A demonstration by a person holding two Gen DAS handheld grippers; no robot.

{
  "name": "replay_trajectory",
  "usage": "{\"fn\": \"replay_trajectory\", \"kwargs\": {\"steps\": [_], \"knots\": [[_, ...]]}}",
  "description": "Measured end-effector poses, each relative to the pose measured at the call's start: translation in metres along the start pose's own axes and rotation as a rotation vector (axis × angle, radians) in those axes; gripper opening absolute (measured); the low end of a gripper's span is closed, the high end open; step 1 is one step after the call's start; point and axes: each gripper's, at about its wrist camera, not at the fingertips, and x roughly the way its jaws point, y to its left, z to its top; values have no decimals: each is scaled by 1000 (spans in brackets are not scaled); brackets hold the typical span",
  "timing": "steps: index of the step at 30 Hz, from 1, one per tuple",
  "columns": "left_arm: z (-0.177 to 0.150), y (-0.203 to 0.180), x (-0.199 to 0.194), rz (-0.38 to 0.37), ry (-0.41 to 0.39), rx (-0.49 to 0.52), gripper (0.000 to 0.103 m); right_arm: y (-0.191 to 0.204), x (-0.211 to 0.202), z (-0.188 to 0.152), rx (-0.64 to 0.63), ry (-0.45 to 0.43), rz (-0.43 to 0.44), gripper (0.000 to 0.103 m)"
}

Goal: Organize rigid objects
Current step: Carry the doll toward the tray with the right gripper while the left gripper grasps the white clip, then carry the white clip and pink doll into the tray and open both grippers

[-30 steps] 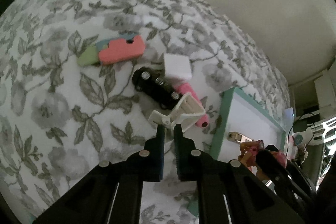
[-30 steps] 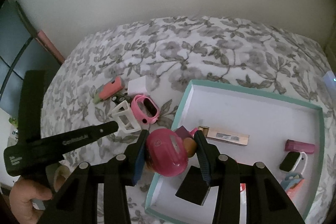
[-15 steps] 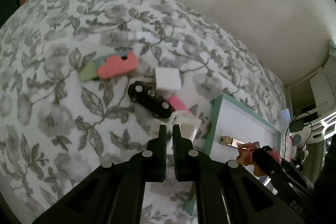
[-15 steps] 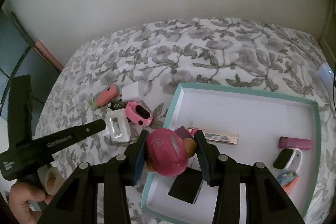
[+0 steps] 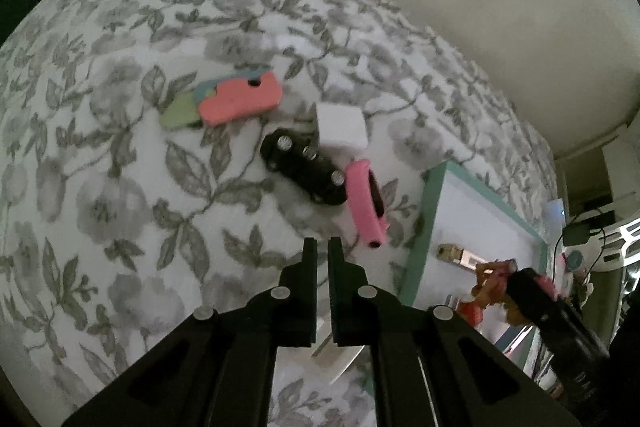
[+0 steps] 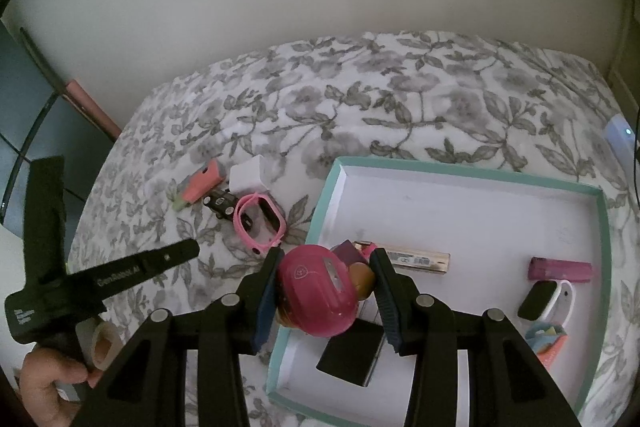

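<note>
My right gripper (image 6: 326, 255) is shut on a toy figure with a pink helmet (image 6: 316, 287), held over the left edge of the teal-rimmed white tray (image 6: 480, 175). On the floral bedspread left of the tray lie a pink watch (image 6: 260, 219), a black toy car (image 6: 218, 205), a white cube (image 6: 246, 175) and pink-green eraser pieces (image 6: 202, 183). My left gripper (image 5: 322, 247) is shut, just short of the pink watch (image 5: 364, 203), with nothing seen at its fingertips. A white object (image 5: 336, 351) shows partly under its fingers; I cannot tell whether it is held.
The tray holds a gold bar (image 6: 416, 259), a magenta box (image 6: 560, 269), a white smartwatch (image 6: 548, 301) and a black case (image 6: 352, 353). A hand (image 6: 48, 383) grips the left tool at the bed's left edge. A wall runs behind the bed.
The white frame that stood at my left fingertips beside the watch now lies low under the fingers, out of the right wrist view. The right gripper keeps its hold on the toy.
</note>
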Motion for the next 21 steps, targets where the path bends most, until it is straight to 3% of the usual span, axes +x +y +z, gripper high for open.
{"fn": "replay_trajectory", "kwargs": {"steps": [4,6,8,11,21], "knots": [[-6,-1,3,6,28,10,8,0,0,-1,-1,6,-3,46],[-10,-3,3,0,40,14,24,0,0,-2,3,9,-6,46],[-14,-5,3,-6,48,22,33,-1,-2,-4,10,9,-7,46],[-21,-11,2,-5,62,56,34,-3,-8,-7,19,5,-6,46],[-44,-32,16,54,137,183,57,-10,-29,-22,43,-11,-11,46]]}}
